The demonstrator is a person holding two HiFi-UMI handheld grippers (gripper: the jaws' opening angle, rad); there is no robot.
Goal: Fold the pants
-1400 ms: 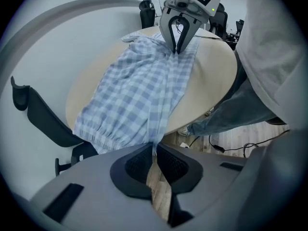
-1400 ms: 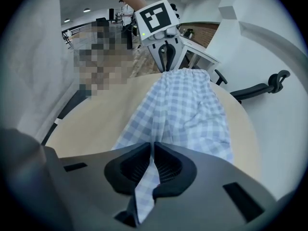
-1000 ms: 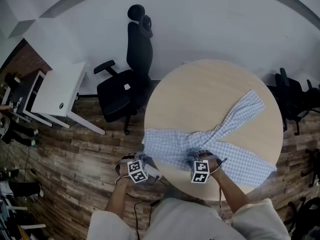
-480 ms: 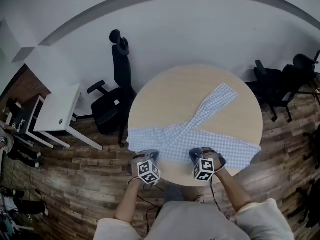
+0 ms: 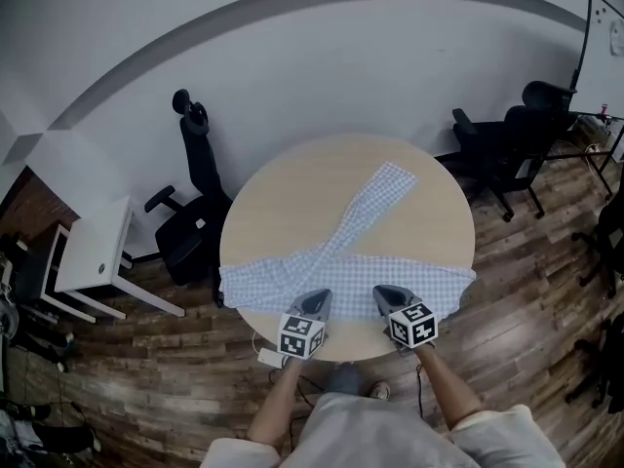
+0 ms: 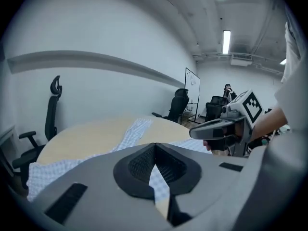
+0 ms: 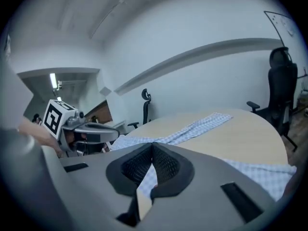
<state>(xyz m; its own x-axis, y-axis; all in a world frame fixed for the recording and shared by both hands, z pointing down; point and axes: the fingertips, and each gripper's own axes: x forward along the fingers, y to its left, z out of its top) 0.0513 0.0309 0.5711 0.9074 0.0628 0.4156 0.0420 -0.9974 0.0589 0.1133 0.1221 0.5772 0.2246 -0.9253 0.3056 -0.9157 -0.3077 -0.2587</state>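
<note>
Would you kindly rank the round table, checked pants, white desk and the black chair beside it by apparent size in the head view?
1. round table
2. checked pants
3. white desk and black chair: they look about alike, so I won't rank them.

The pants [image 5: 343, 259] are pale blue-and-white check, the table [image 5: 292, 188] light tan. The office chair [image 5: 188, 237] is black, the floor [image 5: 127, 378] dark brown.

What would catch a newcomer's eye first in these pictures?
The blue checked pants sprawl across the round wooden table, one leg stretched toward the far edge. At the near edge, the left gripper and right gripper hover, both shut and empty, the left having just closed.
</note>
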